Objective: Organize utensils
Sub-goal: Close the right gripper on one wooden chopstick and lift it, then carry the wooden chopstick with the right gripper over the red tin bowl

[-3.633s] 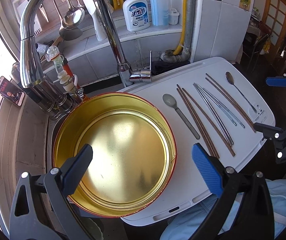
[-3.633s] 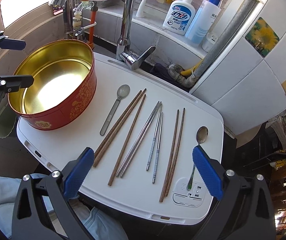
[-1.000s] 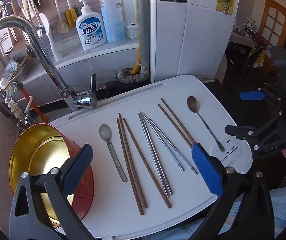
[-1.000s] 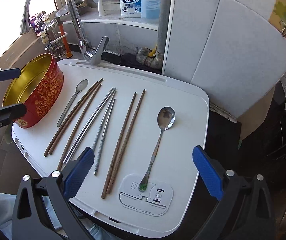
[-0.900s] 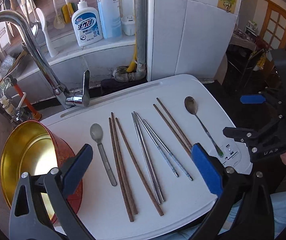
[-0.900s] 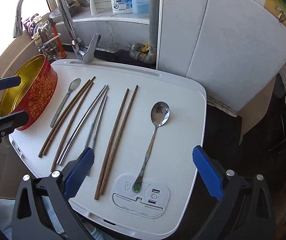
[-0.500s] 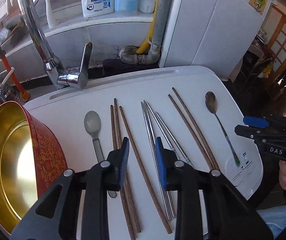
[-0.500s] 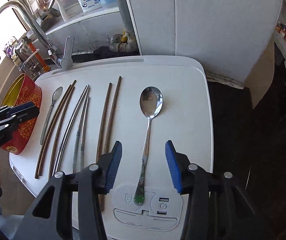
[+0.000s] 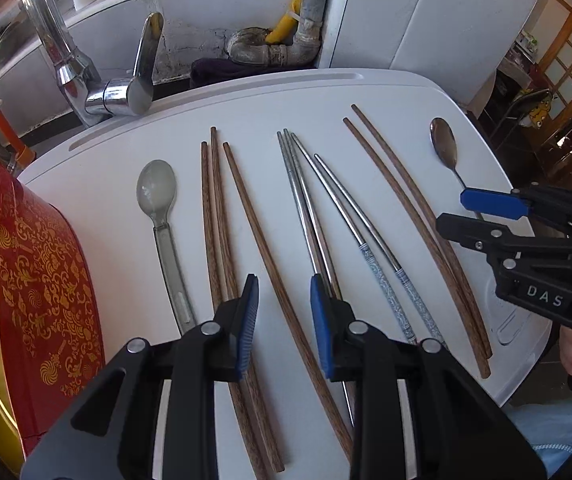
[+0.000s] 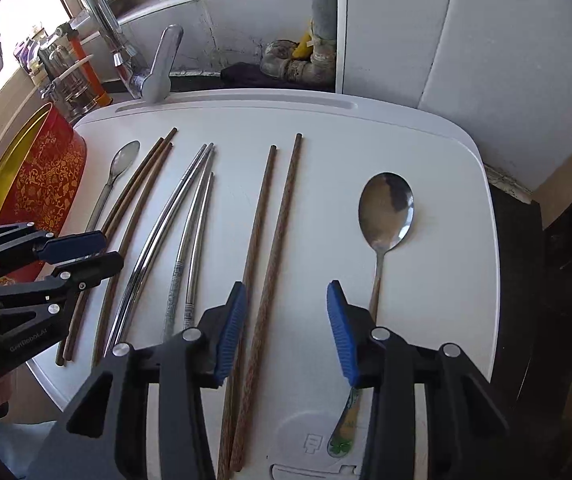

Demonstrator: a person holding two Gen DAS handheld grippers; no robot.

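Utensils lie side by side on a white board point(image 9: 254, 104): a grey spoon point(image 9: 158, 196), three wooden chopsticks point(image 9: 222, 216), steel chopsticks point(image 9: 305, 208), patterned steel chopsticks point(image 9: 369, 248), two more wooden chopsticks point(image 10: 282, 216) and a shiny spoon point(image 10: 385, 208). My left gripper point(image 9: 284, 320) hovers low over the single wooden chopstick point(image 9: 270, 264), its jaws partly closed and empty. My right gripper point(image 10: 286, 328) hovers over the wooden pair beside the shiny spoon's handle, partly closed and empty.
A red and gold tin point(image 9: 38, 280) stands on the board's left end. A chrome faucet point(image 9: 86, 80) and pipes point(image 9: 278, 44) are behind the board. The board's right edge drops off to a dark floor point(image 10: 565, 280).
Both grippers have moved down closer to the board and their jaws have narrowed from wide open to a small gap. The utensils have not moved.
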